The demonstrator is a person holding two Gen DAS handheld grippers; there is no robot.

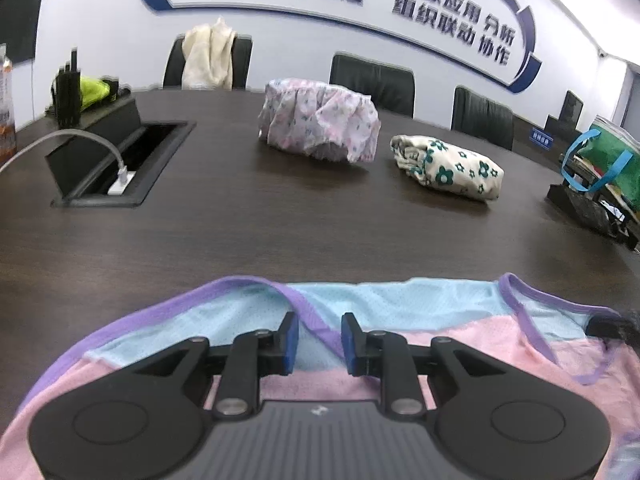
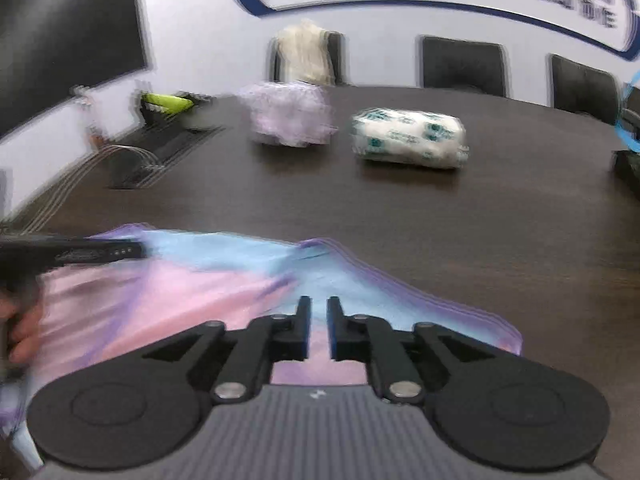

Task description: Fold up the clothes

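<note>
A mesh sleeveless top (image 1: 400, 304) in pink and light blue with purple trim lies spread on the dark wooden table (image 1: 280, 232). My left gripper (image 1: 320, 336) hovers over its blue upper part. Its blue pads stand a small gap apart, and a purple strap (image 1: 316, 328) runs across the gap without being pinched. My right gripper (image 2: 319, 320) is over the same top (image 2: 240, 264) near its right side, its jaws a narrow slit apart with cloth showing through. This view is motion-blurred. The left gripper's black body (image 2: 92, 252) and a hand (image 2: 20, 332) show at the left.
Two rolled bundles sit mid-table, a pink floral one (image 1: 320, 128) and a white one with green flowers (image 1: 448, 170). An open cable box (image 1: 120, 164) with a plugged-in cable is at the left. A green bag (image 1: 604, 164) stands far right. Black chairs (image 1: 372, 80) line the far edge.
</note>
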